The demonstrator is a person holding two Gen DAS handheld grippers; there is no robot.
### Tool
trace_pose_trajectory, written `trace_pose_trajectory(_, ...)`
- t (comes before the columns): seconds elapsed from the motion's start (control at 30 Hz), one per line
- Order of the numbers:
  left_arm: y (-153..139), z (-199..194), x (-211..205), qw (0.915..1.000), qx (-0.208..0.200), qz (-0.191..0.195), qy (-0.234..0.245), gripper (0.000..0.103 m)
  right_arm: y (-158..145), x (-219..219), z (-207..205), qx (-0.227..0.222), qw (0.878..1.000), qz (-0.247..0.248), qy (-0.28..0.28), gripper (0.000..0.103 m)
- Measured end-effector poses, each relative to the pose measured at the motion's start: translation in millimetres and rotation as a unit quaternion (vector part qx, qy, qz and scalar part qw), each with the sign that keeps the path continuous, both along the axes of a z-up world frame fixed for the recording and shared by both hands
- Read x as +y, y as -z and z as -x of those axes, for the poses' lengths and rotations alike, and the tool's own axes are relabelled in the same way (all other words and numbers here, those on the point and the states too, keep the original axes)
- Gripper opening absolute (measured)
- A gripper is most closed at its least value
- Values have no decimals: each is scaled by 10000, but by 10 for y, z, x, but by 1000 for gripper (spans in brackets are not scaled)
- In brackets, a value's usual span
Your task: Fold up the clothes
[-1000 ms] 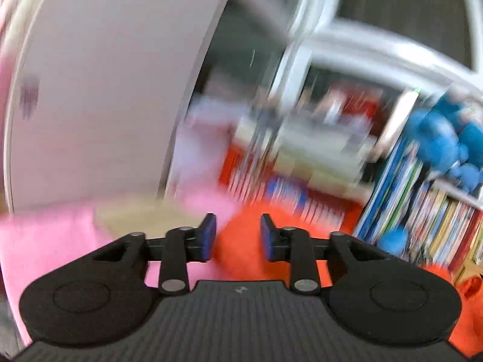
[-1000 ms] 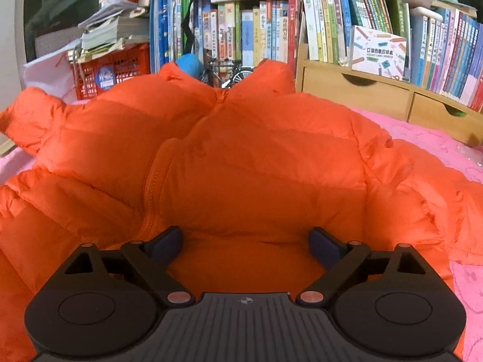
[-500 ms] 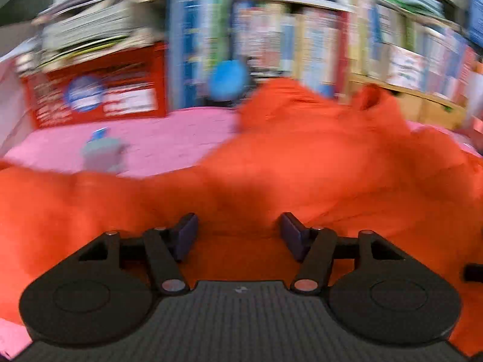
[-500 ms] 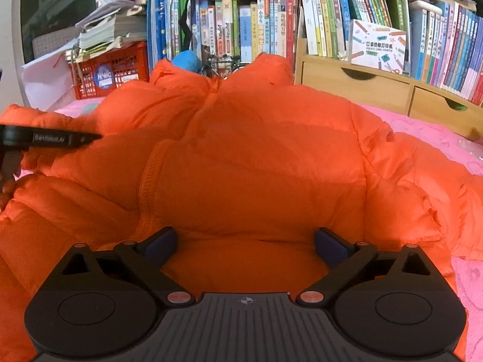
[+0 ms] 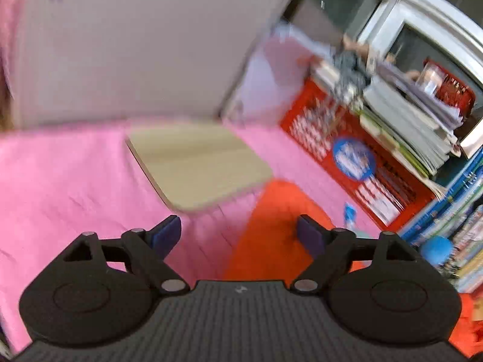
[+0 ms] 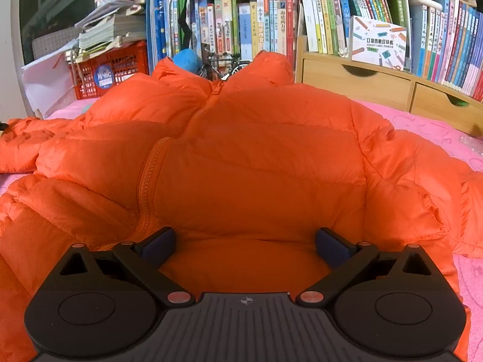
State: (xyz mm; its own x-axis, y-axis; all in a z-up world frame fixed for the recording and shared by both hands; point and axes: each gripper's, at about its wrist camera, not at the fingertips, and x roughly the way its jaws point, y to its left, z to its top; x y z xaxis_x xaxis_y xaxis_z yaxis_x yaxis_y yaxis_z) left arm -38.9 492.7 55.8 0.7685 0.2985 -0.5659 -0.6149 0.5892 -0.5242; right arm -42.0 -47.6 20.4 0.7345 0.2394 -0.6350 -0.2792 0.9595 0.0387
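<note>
An orange puffer jacket (image 6: 256, 157) lies front up, zip closed, on a pink cloth (image 6: 437, 129). Its collar points toward the bookshelf and one sleeve stretches out to the left. My right gripper (image 6: 246, 241) hovers wide open at the near hem, with padded fabric bulging between the fingers but not pinched. The left wrist view is blurred. There my left gripper (image 5: 238, 235) is opening its jaws over the pink cloth (image 5: 75, 181), with the orange sleeve end (image 5: 271, 211) just ahead of the right finger. Nothing is clamped.
A pale wooden board (image 5: 199, 163) lies on the cloth ahead of the left gripper, below a white wall panel (image 5: 135, 45). A red crate (image 6: 111, 69) stacked with papers, a packed bookshelf (image 6: 241, 21) and wooden drawers (image 6: 362, 87) line the far side.
The left gripper's view swung from the jacket to the sleeve end and wooden board, and its jaws spread much wider. It has left the right view. The right jaws widened slightly.
</note>
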Motion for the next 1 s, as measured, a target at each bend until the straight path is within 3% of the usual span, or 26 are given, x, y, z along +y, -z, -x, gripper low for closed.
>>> trace_pose_trajectory(0.03, 45, -56, -33, 9995, -110, 193, 219, 83, 1, 3, 2, 0, 10000, 5, 2, 101)
trace_pose_trajectory(0.07, 77, -101, -99, 9979, -262, 335, 479, 72, 1, 3, 1, 1, 10000, 7, 3, 101)
trace_pose_trajectory(0.1, 110, -145, -166, 9953, -415, 477, 738, 46, 1, 3, 1, 2, 10000, 7, 4, 101)
trace_pose_trajectory(0.13, 101, -197, -297, 9912, -515, 489, 1121, 39, 1, 3, 1, 3, 10000, 8, 5, 101)
trace_pose_trajectory(0.2, 11, -236, -706, 9767, -707, 37, 2027, 39, -1, 5, 3, -5, 10000, 5, -2, 101)
trace_pose_trajectory(0.23, -47, -243, -955, 9640, -729, -290, 2541, 39, -2, 6, 4, -6, 10000, 5, -2, 101)
trace_pose_trajectory(0.37, -260, -62, -1979, 8899, -768, -1586, 4208, 41, -8, 5, -3, -2, 10000, -8, 0, 101)
trace_pose_trajectory(0.4, -303, 27, -2222, 8663, -830, -1913, 4540, 45, -10, -2, -7, 3, 10000, -32, 1, 101)
trace_pose_trajectory(0.53, -241, 504, -3107, 7473, -874, -2941, 5894, 57, -25, -68, -5, -10, 9997, -255, 30, 101)
trace_pose_trajectory(0.63, 12, 655, -3582, 6819, -598, -3561, 6361, 63, -91, -253, 35, -135, 9963, -819, 215, 97)
trace_pose_trajectory(0.67, 109, 649, -3663, 6692, -499, -3662, 6447, 63, -135, -350, 64, -210, 9930, -1115, 342, 97)
trace_pose_trajectory(0.7, 186, 621, -3708, 6651, -404, -3666, 6494, 63, -181, -450, 95, -287, 9884, -1417, 474, 97)
trace_pose_trajectory(0.77, 272, 575, -3720, 6776, -360, -3501, 6458, 63, -319, -614, 159, -415, 9760, -2096, 419, 98)
trace_pose_trajectory(0.87, 256, 519, -3654, 6939, -339, -3272, 6406, 63, -527, -568, 219, -374, 9704, -2381, -167, 99)
trace_pose_trajectory(0.93, 221, 607, -3630, 6948, -346, -3348, 6356, 63, -666, -530, 258, -339, 9648, -2546, -569, 99)
trace_pose_trajectory(1.0, 188, 750, -3604, 6947, -417, -3411, 6318, 66, -697, -494, 300, -392, 9701, -2330, -559, 99)
